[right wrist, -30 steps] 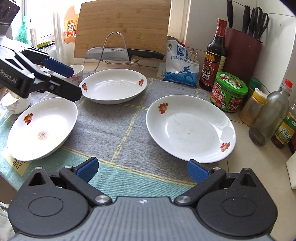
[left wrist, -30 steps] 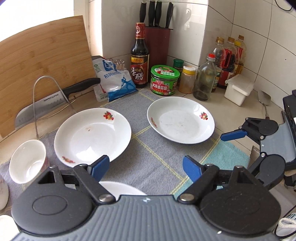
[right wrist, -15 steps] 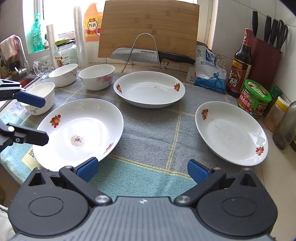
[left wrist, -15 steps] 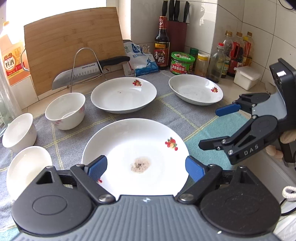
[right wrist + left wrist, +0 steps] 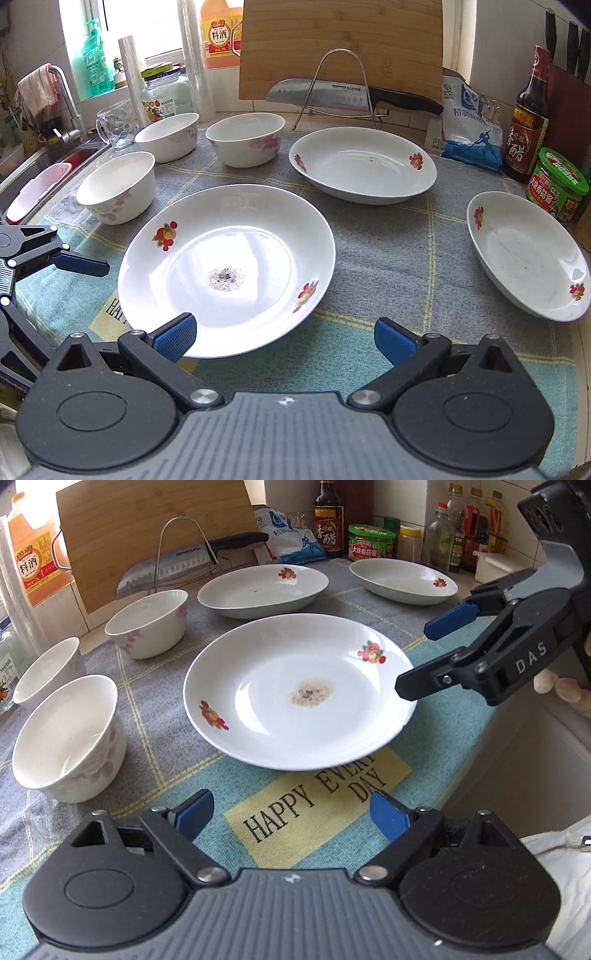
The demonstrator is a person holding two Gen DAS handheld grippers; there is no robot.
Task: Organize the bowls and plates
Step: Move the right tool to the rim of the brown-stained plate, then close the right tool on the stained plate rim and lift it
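White and stained at its centre, the near plate (image 5: 299,694) lies on the mat (image 5: 155,716), just beyond the wide, empty left gripper (image 5: 291,818); the right gripper (image 5: 284,338), also spread wide, flanks its near-right rim.

Near plate (image 5: 229,269) sits centre on cloth (image 5: 388,258). Second plate (image 5: 364,170) at 1 o'clock, third plate (image 5: 524,254) at 3. Three bowls (image 5: 243,142) arc 9–11 o'clock. Knife rack (image 5: 340,88) behind, prob. against cutting board (image 5: 340,40).
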